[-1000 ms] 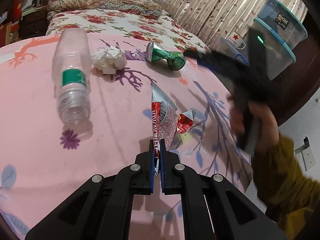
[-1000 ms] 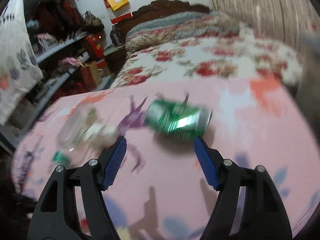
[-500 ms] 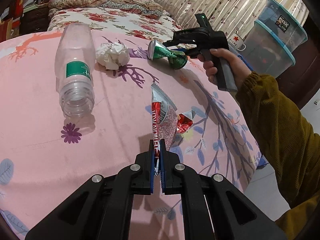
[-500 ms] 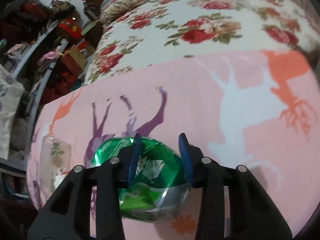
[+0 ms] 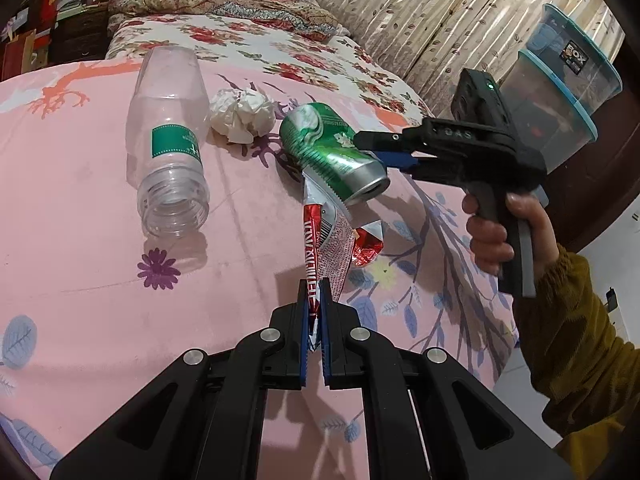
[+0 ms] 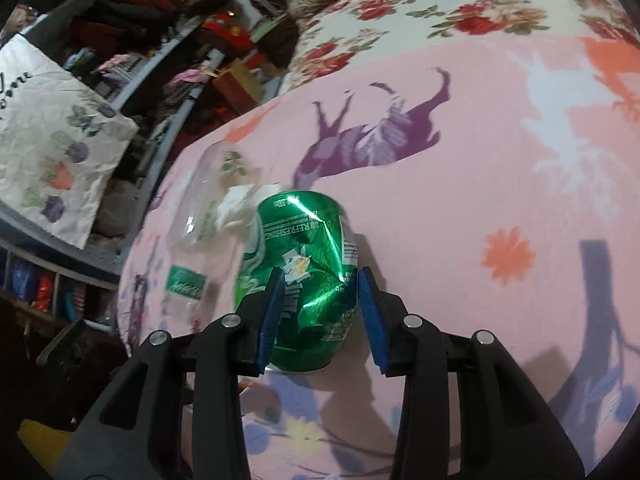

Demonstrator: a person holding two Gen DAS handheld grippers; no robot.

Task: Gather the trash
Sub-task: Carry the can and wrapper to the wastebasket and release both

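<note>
Nearest, the left gripper (image 5: 314,304) is pinched fully together on the bottom end of a red-and-silver snack wrapper (image 5: 326,236), whose long axis runs straight away from the fingers across the pink bedspread (image 5: 80,288). Just beyond the wrapper's far end, the right gripper (image 6: 320,304), gripped by a hand (image 5: 504,236) in a mustard sleeve (image 5: 576,360), has just been closing and now clamps a dented green can (image 5: 332,152) by its middle, with the can off the bedspread; the can tilts, its open end (image 5: 366,192) aimed down toward the wrapper and its base up and away. Left of it a clear plastic bottle (image 5: 170,140) lies on its side, mouth toward the camera, with a crumpled white paper ball (image 5: 242,116) just beside it. Bare bedspread stretches left and near; its right edge drops off beneath the sleeve.
</note>
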